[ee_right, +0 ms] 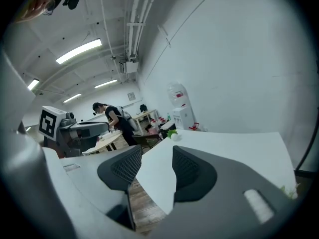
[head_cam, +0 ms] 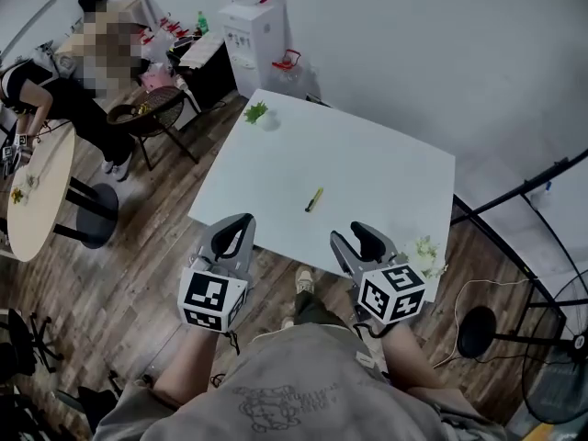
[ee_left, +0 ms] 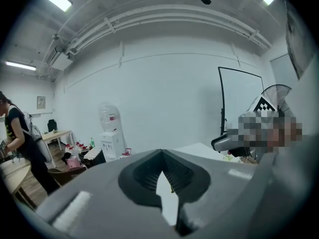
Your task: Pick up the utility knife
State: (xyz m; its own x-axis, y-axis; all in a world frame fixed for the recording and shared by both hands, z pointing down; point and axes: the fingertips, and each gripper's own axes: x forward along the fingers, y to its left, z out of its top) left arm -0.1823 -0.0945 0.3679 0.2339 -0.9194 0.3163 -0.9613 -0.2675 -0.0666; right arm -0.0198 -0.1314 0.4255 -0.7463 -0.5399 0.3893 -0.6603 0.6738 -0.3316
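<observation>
The utility knife, slim and yellow, lies on the white table a little in from its near edge. Both grippers are held short of that edge, over the wooden floor. My left gripper is left of the knife, and its fingertips meet with nothing between them. In the left gripper view a sliver of the knife shows through the gap below the joined tips. My right gripper is right of the knife and open. In the right gripper view its jaws stand apart over the table's corner.
A small green plant sits at the table's far left corner, and white flowers at its near right edge. A water dispenser, a round table, a chair and a person stand to the left. A fan and black stands are on the right.
</observation>
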